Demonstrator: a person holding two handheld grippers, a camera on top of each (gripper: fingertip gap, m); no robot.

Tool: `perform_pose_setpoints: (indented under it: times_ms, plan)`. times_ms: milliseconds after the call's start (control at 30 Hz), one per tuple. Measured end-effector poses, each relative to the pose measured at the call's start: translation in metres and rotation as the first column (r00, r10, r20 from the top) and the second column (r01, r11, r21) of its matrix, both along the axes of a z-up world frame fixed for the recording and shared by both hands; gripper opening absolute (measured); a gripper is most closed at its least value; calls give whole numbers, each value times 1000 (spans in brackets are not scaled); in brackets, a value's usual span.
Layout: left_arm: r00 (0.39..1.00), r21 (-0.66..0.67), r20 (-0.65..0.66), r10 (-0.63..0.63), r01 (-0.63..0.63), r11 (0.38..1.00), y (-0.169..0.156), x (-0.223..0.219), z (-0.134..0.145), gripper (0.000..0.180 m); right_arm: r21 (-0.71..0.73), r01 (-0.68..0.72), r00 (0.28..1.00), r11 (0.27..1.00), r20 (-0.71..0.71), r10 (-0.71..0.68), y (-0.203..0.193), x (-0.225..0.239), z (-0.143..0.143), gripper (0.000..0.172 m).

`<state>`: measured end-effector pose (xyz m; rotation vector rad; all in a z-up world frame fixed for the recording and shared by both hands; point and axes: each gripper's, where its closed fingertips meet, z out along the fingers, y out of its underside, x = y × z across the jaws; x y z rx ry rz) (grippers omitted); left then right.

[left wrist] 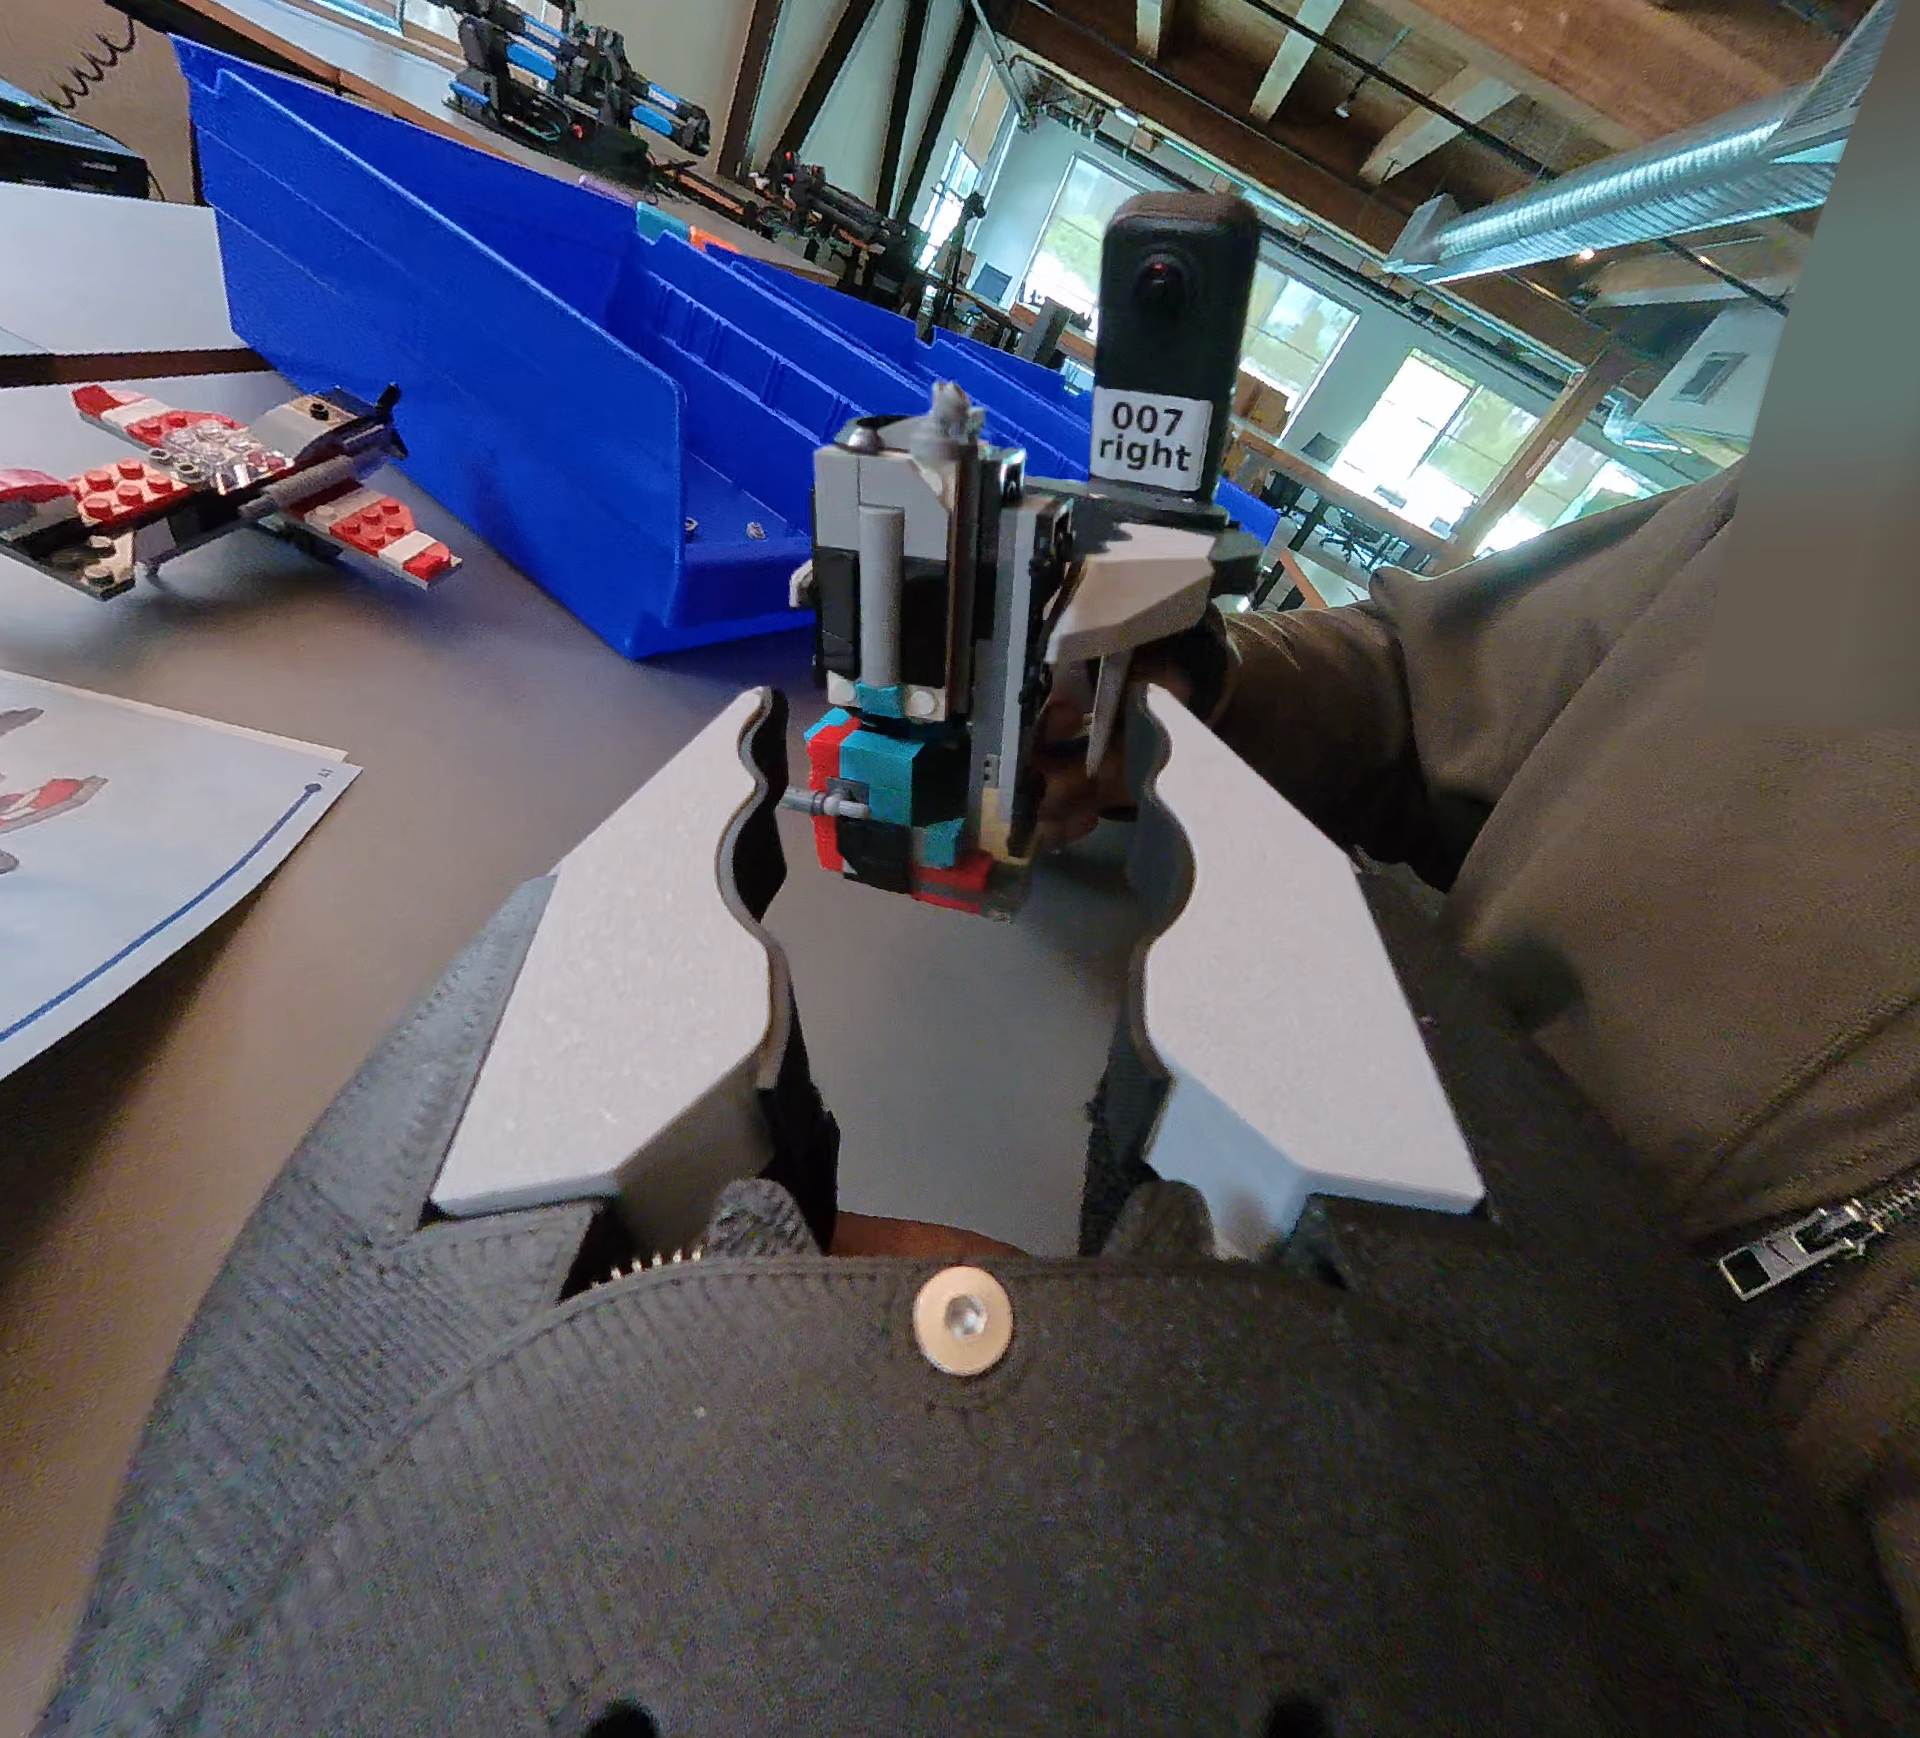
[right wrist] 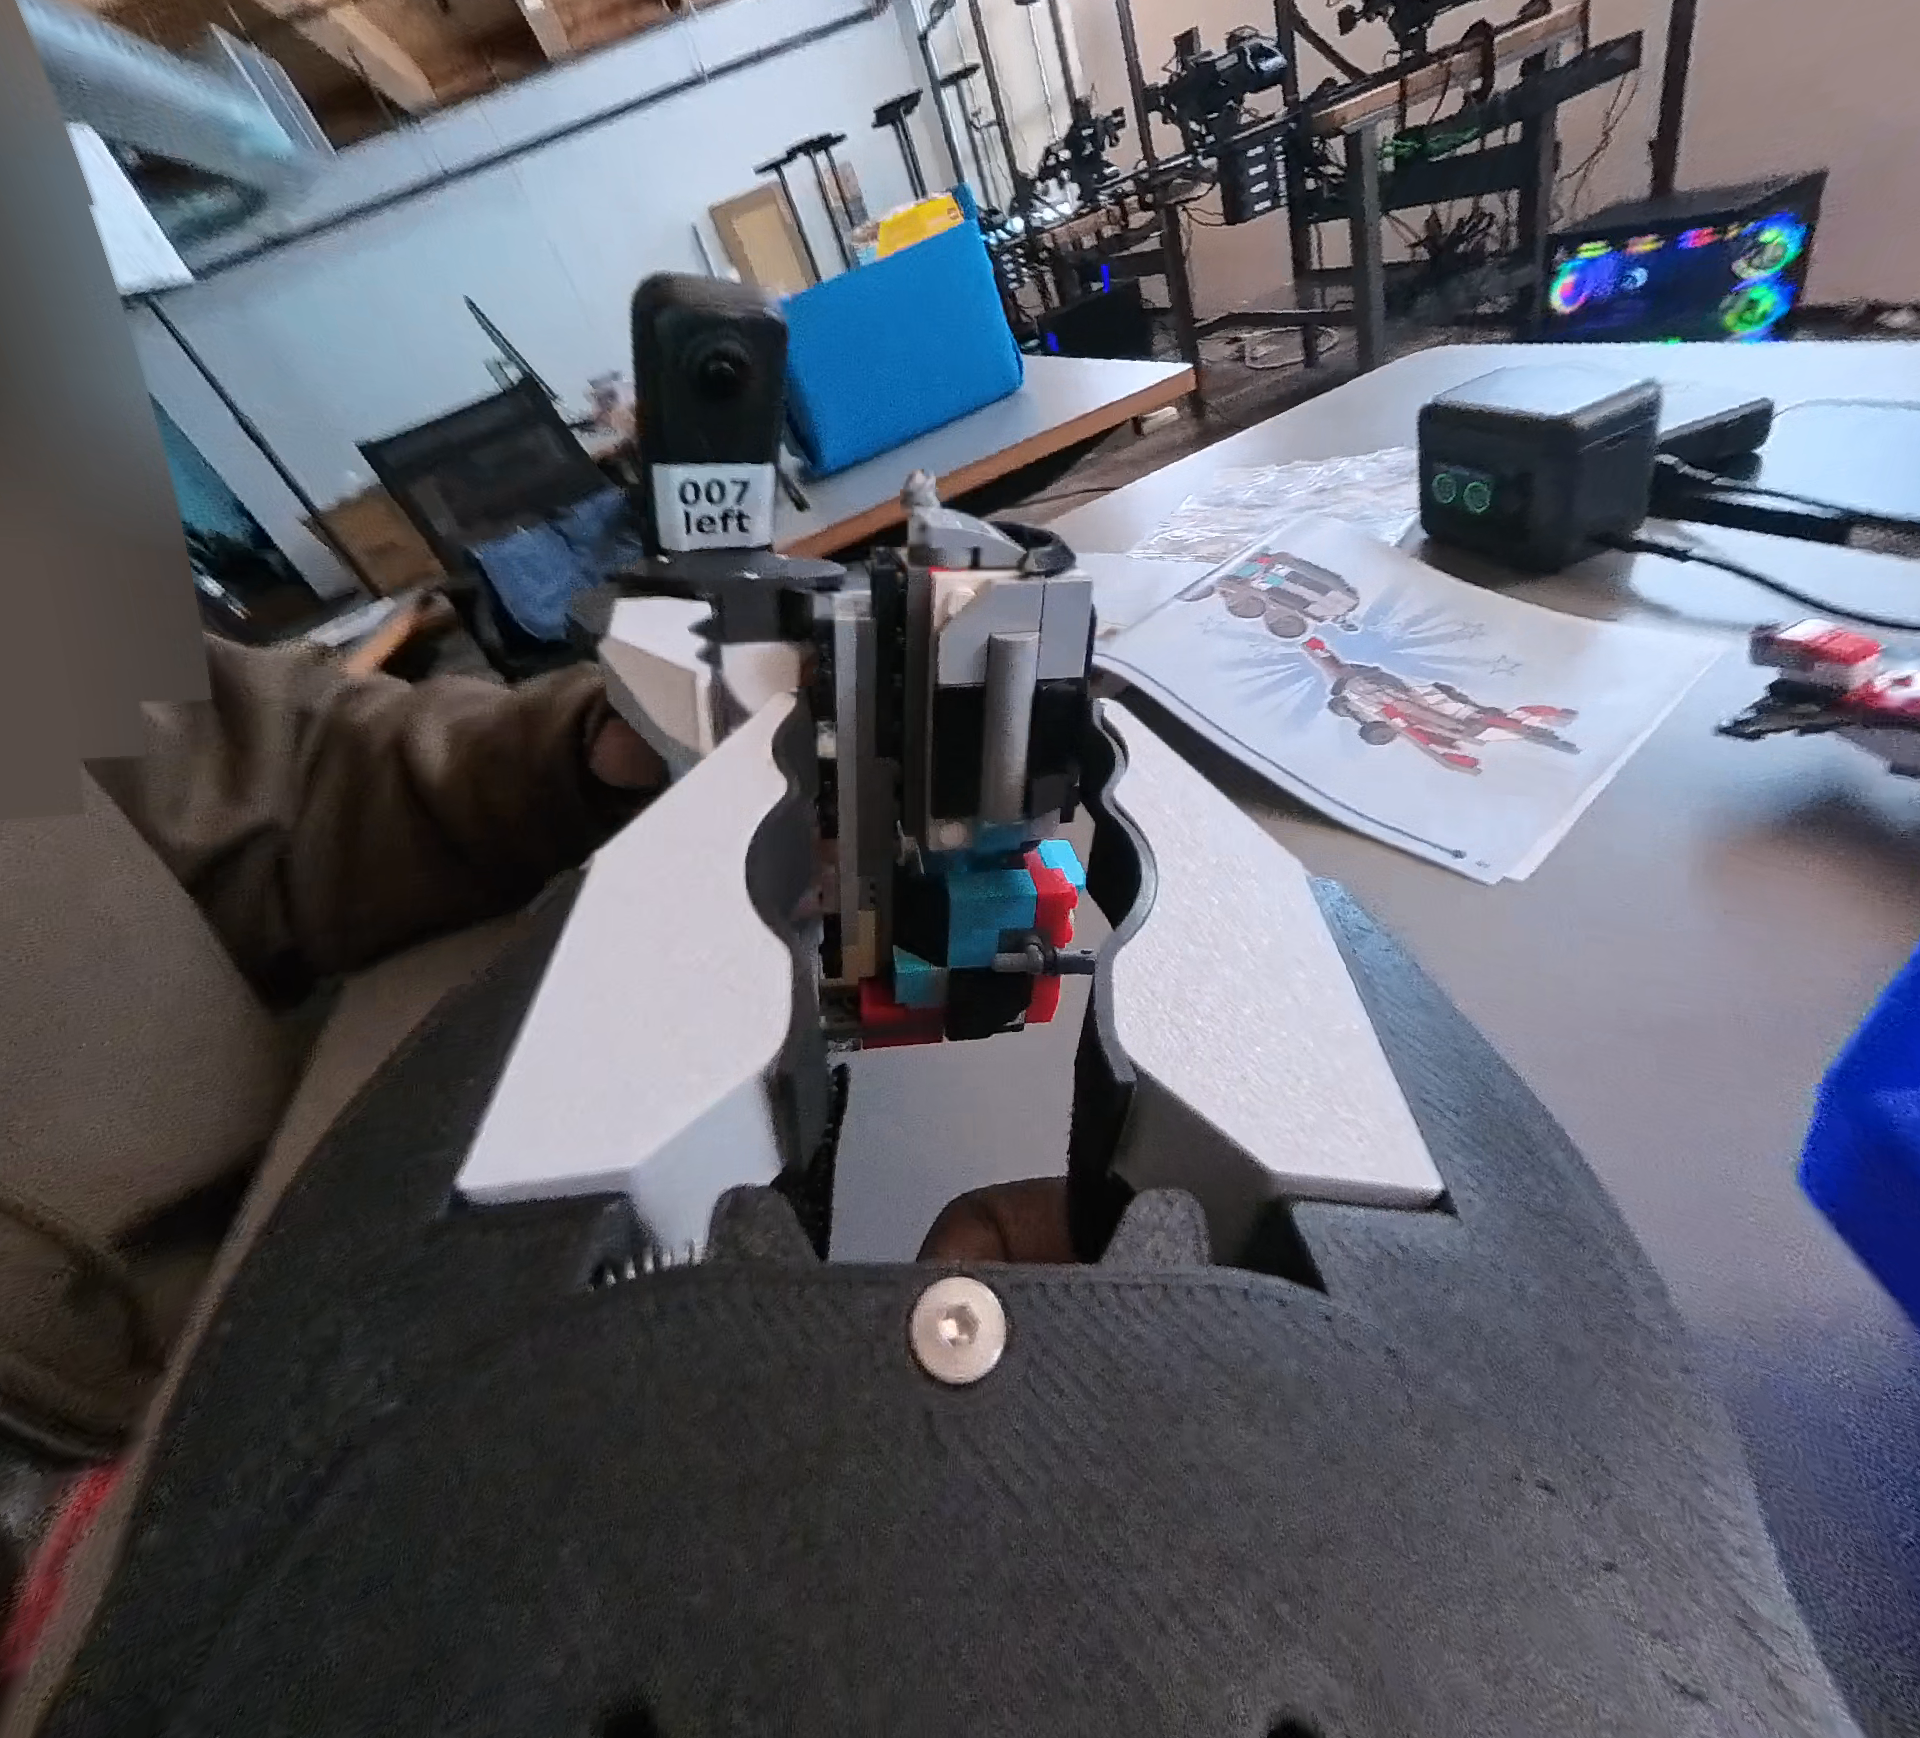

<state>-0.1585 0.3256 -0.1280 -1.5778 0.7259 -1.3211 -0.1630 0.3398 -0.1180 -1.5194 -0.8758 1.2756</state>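
The right gripper (right wrist: 940, 841) is clamped on a brick model (right wrist: 951, 815), both pads pressing its sides. The left gripper (left wrist: 961, 753) stands apart around the same model (left wrist: 914, 701), not touching it. A booklet (right wrist: 1382, 701) lies beside on the table (right wrist: 1558, 961).

1. The brick model (left wrist: 914, 701) is covering the right gripper's (left wrist: 1023, 722) fingertips in the left wrist view.
2. The booklet (left wrist: 125, 857) and the red-and-white brick plane (left wrist: 208, 483) are running off the left edge.
3. In the right wrist view, the left gripper (right wrist: 727, 680) is sitting partly hidden behind the model, and its sleeve (right wrist: 343, 774) is blurring.
4. The blue bin (right wrist: 1870, 1158) is being cut off at the right edge.
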Motion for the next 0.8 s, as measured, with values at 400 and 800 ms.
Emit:
perform_pose_setpoints:
  times_ms: [400, 800]
  plan:
    - [999, 91, -49, -18, 23, 996, -10, 15, 1, 65, -140, -143, 974, 980, -198, 114, -16, -4, 15, 50]
    - [999, 220, -36, -9, 17, 975, -19, 17, 9, 54, -27, -167, 970, 986, -182, 160, -30, -8, 20, 51]
